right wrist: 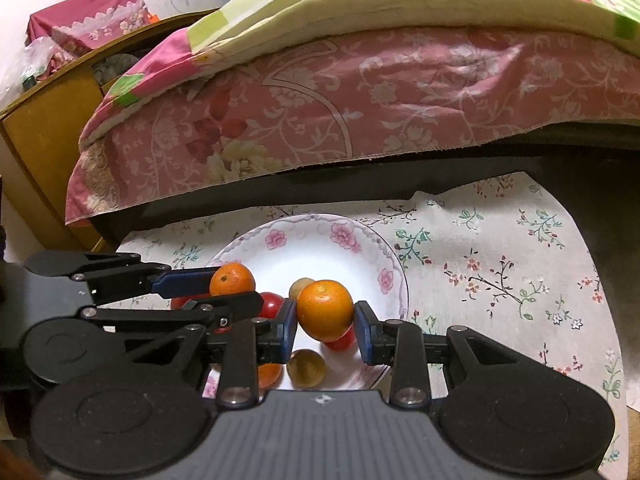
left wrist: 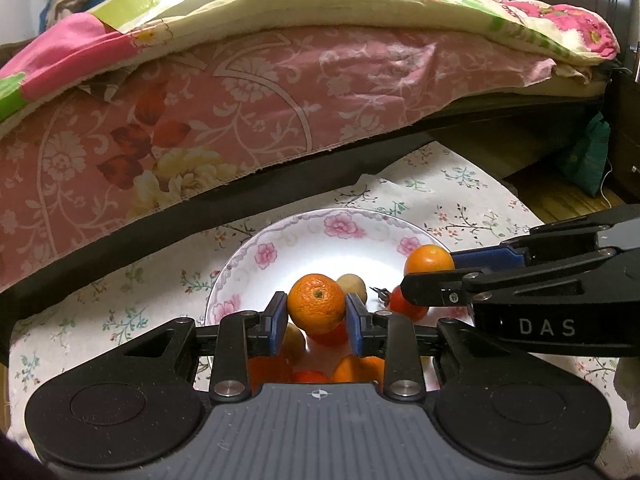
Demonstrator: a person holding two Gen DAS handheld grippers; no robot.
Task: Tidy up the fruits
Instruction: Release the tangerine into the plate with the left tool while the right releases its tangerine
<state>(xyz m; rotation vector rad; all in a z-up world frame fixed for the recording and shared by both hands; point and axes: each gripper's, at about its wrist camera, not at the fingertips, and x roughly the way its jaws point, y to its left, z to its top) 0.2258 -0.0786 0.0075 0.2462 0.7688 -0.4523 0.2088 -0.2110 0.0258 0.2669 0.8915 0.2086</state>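
Left orange (left wrist: 317,303): I have it pinched across its middle between the blue pads (left wrist: 276,318) of my left gripper (left wrist: 316,320), jaws drawn in to fruit width. It hangs over the plate, above the pile.
Right orange (right wrist: 325,310): same story in my right gripper (right wrist: 325,326), pads pressing on both sides, the stem dimple facing up and toward me. It sits over the near half of the plate.
How they will handle: I judge them light, round and firm, with a little give in the peel. The waxy skin could roll or slip if the pads sit off the widest line, and hard squeezing would bruise them.
Where to hold: across the fattest girth, pads opposite each other, as both grips look now.
Plate (left wrist: 304,224): white, pink flowers on the rim, shallow; I expect round fruit to roll on it and the rim to chip if knocked.
Other fruit on it: red tomato-like pieces (right wrist: 270,304), a yellowish round fruit (right wrist: 306,368), a paler one (left wrist: 352,284) farther back, more orange ones under my left tool.
Crowding: the two grippers are close, the right one's fingers reaching in beside my left orange; I would mind a knock.
Cloth (right wrist: 500,272): floral, under the plate.
Bed (left wrist: 240,120): pink floral covers hang just behind.
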